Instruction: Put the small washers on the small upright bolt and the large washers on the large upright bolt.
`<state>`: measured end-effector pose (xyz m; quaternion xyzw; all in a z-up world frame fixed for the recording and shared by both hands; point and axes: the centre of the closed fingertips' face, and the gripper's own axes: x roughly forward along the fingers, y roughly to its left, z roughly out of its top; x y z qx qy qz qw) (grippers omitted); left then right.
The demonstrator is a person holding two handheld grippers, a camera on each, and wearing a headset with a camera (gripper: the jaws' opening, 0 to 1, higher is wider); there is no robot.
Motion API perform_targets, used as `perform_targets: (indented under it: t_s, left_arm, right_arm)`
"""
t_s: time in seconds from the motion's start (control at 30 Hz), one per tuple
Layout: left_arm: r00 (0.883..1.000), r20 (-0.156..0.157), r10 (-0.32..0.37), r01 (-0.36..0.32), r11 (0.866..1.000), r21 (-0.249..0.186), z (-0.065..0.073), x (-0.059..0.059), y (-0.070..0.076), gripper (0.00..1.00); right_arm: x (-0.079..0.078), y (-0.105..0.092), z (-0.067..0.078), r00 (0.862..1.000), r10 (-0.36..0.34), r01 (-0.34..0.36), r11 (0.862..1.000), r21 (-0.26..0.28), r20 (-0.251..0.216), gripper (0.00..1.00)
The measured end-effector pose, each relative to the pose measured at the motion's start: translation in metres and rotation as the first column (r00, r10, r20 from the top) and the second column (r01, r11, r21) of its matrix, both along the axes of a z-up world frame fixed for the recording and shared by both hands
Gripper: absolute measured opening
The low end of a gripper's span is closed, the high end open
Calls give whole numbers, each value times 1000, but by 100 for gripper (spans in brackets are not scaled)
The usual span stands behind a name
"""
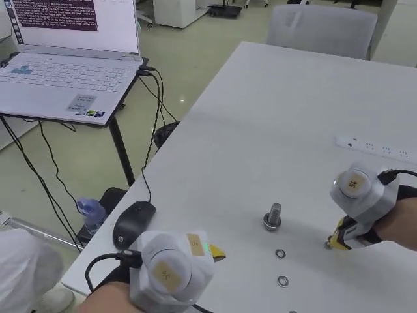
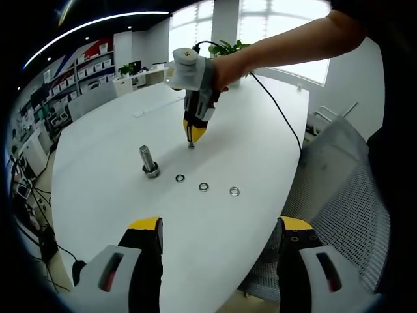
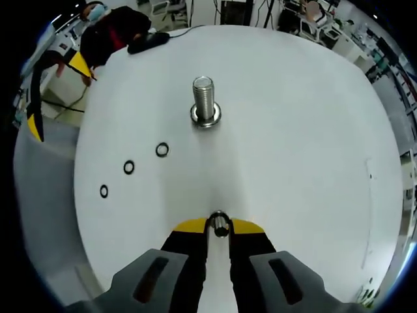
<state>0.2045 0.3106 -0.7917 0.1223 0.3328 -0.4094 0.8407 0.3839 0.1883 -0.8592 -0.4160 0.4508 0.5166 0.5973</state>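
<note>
While the large upright bolt (image 3: 203, 98) stands on the white table (image 1: 260, 117), three small washers (image 3: 129, 167) lie in a row just beside it. The right gripper (image 3: 219, 228), its tips down at the tabletop, pinches a small bolt (image 3: 220, 223). The left gripper (image 2: 221, 225) gapes wide, empty.

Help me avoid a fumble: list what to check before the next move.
1. Right gripper shut on small silver metal part: ok.
2. Large silver threaded bolt upright on white table: ok.
3. Three small dark ring washers lie loose beside it: ok.
4. Left gripper open, holding nothing: ok.
5. Held part standing upright by itself: cannot tell.
</note>
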Motion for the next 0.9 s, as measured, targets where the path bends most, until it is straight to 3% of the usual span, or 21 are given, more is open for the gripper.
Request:
perform_targets:
  t_s: [0.37, 0.9]
  left_arm:
    - [1000, -11, 6, -6, 1000, 5, -2, -4, 3, 71]
    - [1000, -9, 4, -4, 1000, 4, -2, -6, 3, 70]
  right_arm:
    - [0, -3, -13, 1000, 18, -18, 1000, -22, 0, 12]
    - [1, 1, -12, 1000, 22, -22, 1000, -8, 12, 13]
